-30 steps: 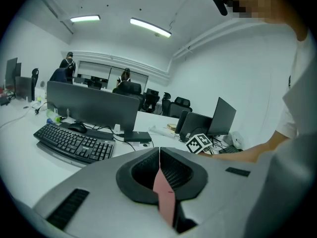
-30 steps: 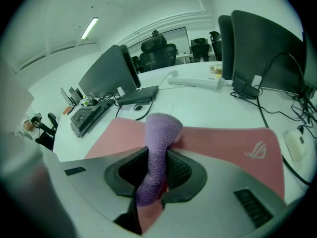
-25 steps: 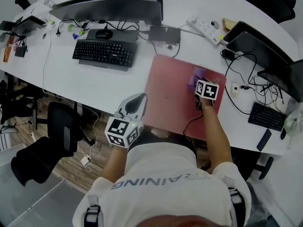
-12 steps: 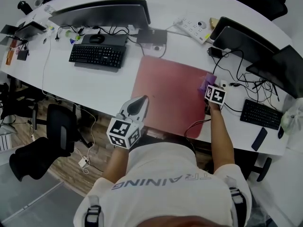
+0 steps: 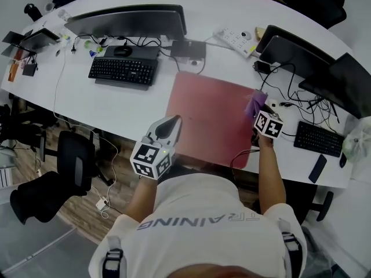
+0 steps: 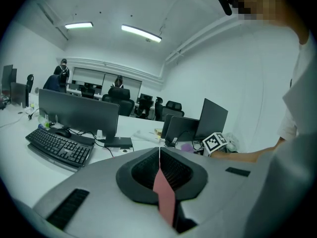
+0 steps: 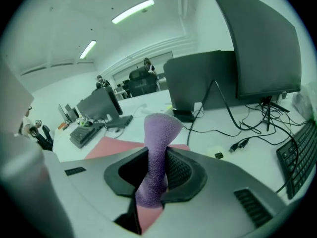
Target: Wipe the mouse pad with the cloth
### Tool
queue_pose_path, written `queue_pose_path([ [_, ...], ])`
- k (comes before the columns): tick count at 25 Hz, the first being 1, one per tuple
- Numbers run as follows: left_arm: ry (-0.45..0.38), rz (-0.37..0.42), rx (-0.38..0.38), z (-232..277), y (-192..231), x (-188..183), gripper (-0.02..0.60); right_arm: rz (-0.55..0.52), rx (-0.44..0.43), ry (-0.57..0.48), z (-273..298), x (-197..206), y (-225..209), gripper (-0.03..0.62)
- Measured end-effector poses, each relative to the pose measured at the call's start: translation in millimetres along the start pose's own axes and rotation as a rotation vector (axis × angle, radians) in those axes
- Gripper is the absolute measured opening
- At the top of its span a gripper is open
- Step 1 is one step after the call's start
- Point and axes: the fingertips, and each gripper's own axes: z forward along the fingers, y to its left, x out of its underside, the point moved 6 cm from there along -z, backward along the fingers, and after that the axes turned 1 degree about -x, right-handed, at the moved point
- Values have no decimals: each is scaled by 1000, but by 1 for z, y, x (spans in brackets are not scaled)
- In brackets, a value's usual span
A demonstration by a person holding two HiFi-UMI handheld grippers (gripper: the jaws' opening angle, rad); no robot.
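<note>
Our right tool (image 5: 258,113) pinches the purple cloth (image 5: 255,102) at the right edge of the mouse pad (image 5: 208,117), whose unwiped length runs leftward over the tabletop (image 5: 116,106) toward our closed, empty left tool (image 5: 168,124).

Middle: mouse pad (image 5: 206,117) lies bare, open for passing.
Right edge: cables (image 5: 288,104), monitor (image 5: 290,50) crowd close.
Far left: keyboard (image 5: 123,71) stands apart.

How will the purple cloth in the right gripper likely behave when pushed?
Probably soft and floppy: the cloth pinches narrow in the right gripper. Likely light: its free end stands up. Fuzzy surface, so unlikely slippery.
</note>
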Motion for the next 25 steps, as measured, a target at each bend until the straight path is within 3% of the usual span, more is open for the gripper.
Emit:
queue_pose_path([
  [4, -18, 1, 12, -21, 26, -7, 32, 12, -99, -99, -30, -15, 74, 100],
  [9, -7, -6, 24, -53, 67, -3, 32, -21, -213, -119, -38, -11, 177, 100],
  [17, 13, -23, -15, -110, 146, 12, 32, -61, -331, -33, 3, 24, 305, 100],
  [25, 20, -49, -66, -152, 201, 25, 32, -115, -343, 109, 76, 81, 381, 101],
])
